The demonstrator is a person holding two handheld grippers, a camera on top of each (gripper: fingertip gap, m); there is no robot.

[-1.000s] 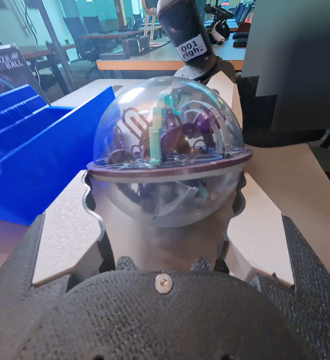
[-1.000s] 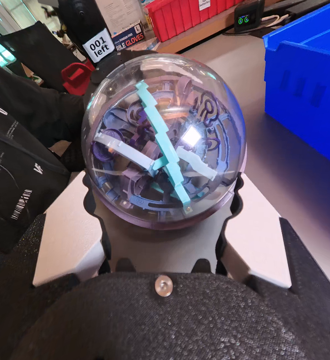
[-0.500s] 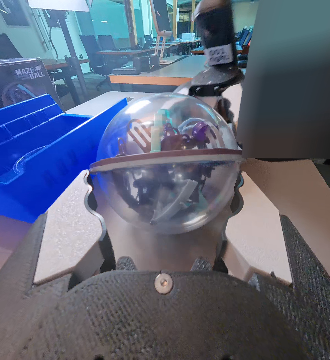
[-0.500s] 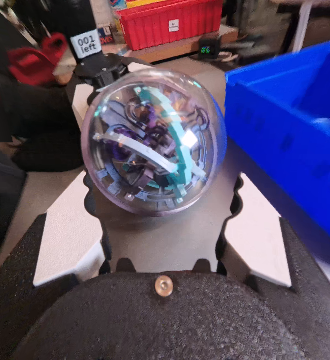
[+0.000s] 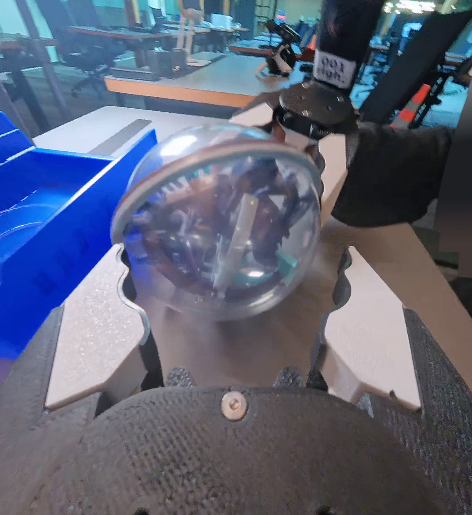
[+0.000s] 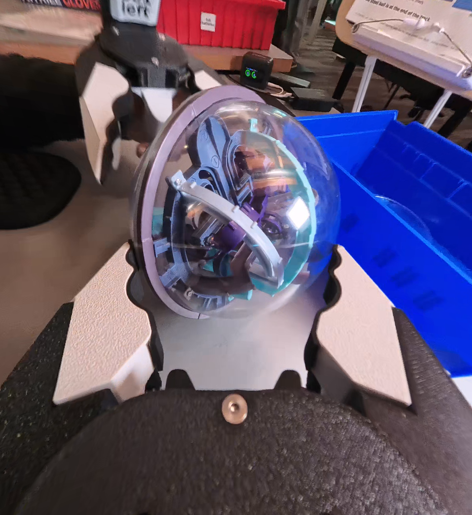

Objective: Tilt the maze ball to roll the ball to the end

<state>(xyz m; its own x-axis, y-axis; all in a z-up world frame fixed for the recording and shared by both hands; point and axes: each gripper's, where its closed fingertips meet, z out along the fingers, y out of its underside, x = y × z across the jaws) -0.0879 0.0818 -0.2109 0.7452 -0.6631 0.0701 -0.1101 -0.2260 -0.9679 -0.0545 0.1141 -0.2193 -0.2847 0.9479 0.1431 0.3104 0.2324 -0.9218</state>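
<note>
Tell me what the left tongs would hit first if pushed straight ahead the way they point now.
The maze ball: it sits right between the left tongs, filling the line ahead. Behind it come the right tongs, though how far back is unclear.

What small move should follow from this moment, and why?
Probably hold the tilt or ease it back until the small ball can be found. The maze ball sits steeply tipped between both grippers' fingers, its seam ring near vertical in the right wrist view. The left wrist view is motion-blurred, and I cannot pick out the small ball in either view.
</note>
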